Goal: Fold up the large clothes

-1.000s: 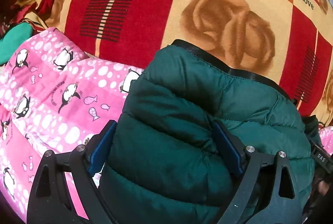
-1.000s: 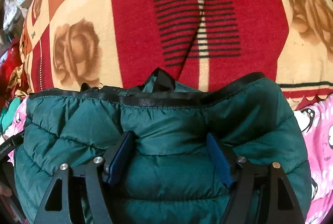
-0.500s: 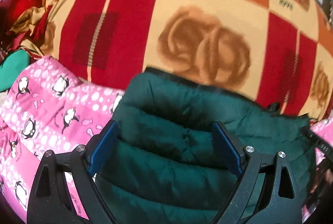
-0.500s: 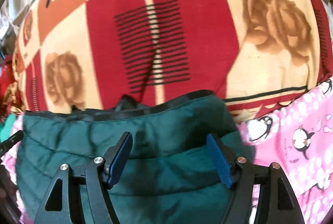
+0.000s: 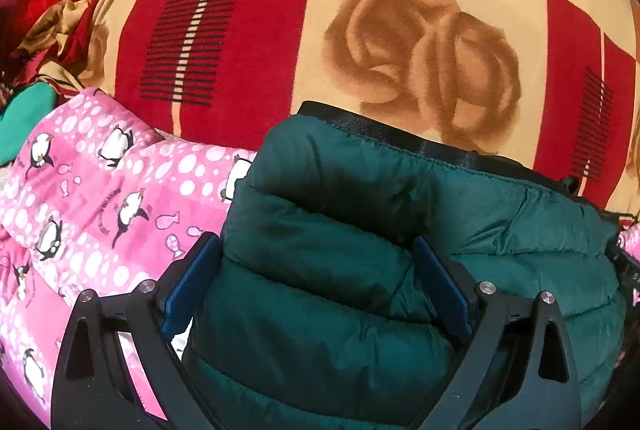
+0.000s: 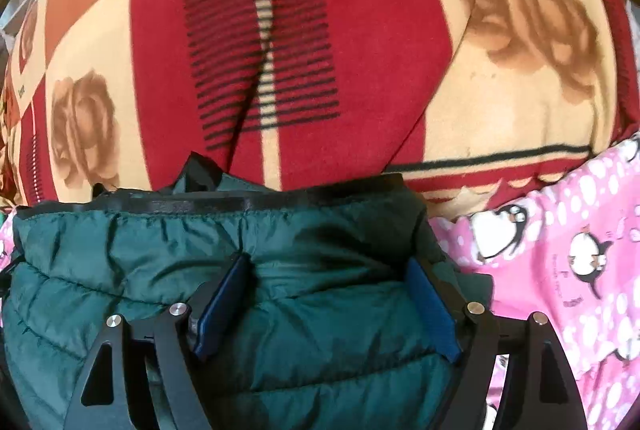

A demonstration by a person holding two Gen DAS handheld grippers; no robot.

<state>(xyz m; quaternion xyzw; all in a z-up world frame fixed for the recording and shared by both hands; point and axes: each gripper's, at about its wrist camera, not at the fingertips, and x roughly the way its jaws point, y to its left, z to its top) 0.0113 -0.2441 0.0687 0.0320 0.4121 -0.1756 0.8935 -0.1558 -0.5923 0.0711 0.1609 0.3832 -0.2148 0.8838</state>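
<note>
A dark green quilted puffer jacket point(image 5: 360, 230) with a black-trimmed edge fills the lower half of both views; it also shows in the right wrist view point(image 6: 192, 250). My left gripper point(image 5: 316, 254) has its blue-padded jaws wide apart around a thick bunch of the jacket's left part. My right gripper point(image 6: 328, 270) likewise straddles a thick fold of the jacket near its right end. Whether the pads press the fabric is hard to tell. The jacket lies partly over a pink penguin-print quilt point(image 5: 92, 198).
A red, cream and orange blanket with rose prints point(image 5: 420, 50) covers the surface beyond the jacket; it also shows in the right wrist view point(image 6: 360, 50). The pink quilt extends right in the right wrist view point(image 6: 560, 250). Crumpled clothes point(image 5: 48, 18) pile at far left.
Both grippers swung with the jacket: it dropped lower in view half a second ago, then rose back. The jaw gaps look unchanged.
</note>
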